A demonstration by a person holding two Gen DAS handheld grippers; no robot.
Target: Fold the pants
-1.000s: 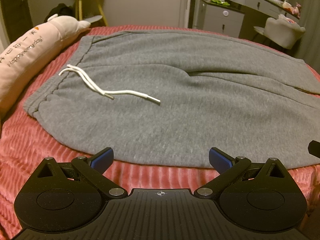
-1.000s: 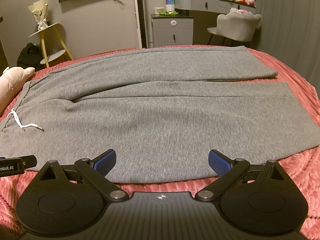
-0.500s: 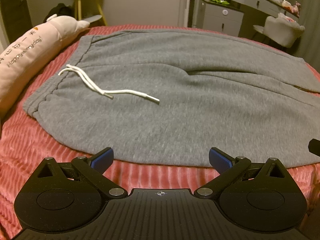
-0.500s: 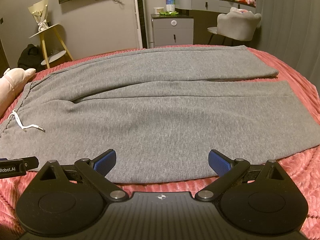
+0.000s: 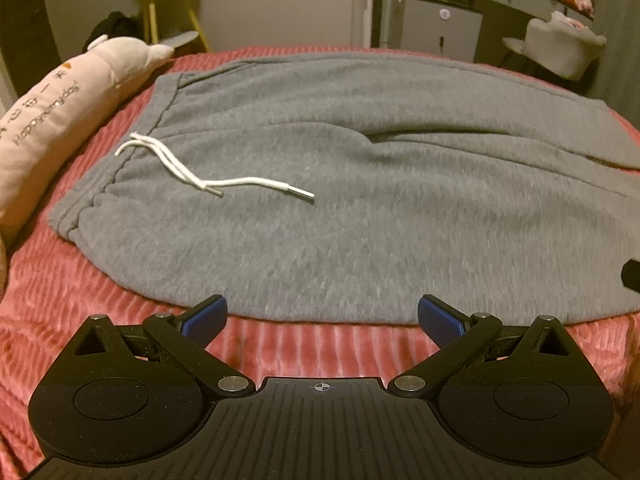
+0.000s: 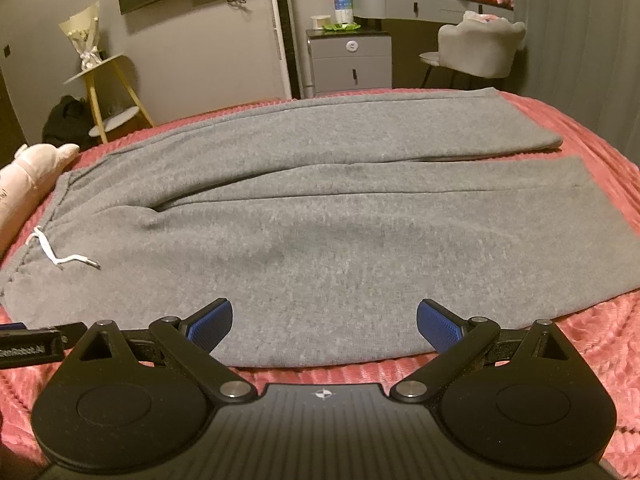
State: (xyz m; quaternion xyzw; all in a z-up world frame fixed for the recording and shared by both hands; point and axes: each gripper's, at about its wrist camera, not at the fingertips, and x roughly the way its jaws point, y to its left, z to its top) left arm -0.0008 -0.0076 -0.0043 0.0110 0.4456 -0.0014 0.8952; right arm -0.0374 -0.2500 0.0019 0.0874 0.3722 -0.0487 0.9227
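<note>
On red bedspread (image 5: 60, 300), grey pants (image 6: 320, 220) flat, left gripper (image 5: 322, 316) and right gripper (image 6: 324, 318) wide apart, empty.

A bed covered in a pink-red ribbed plush blanket (image 5: 320, 344) is carrying everything here. A pair of grey fleece sweatpants (image 6: 320, 240) is lying flat on it, waistband toward the left and the two legs stretching to the right, the far leg and near leg lying side by side with a narrow strip of blanket showing between their cuffs. A long pale pink plush pillow with printed lettering (image 5: 52, 120) is resting on the blanket just beside the waistband, along the left edge.
</note>
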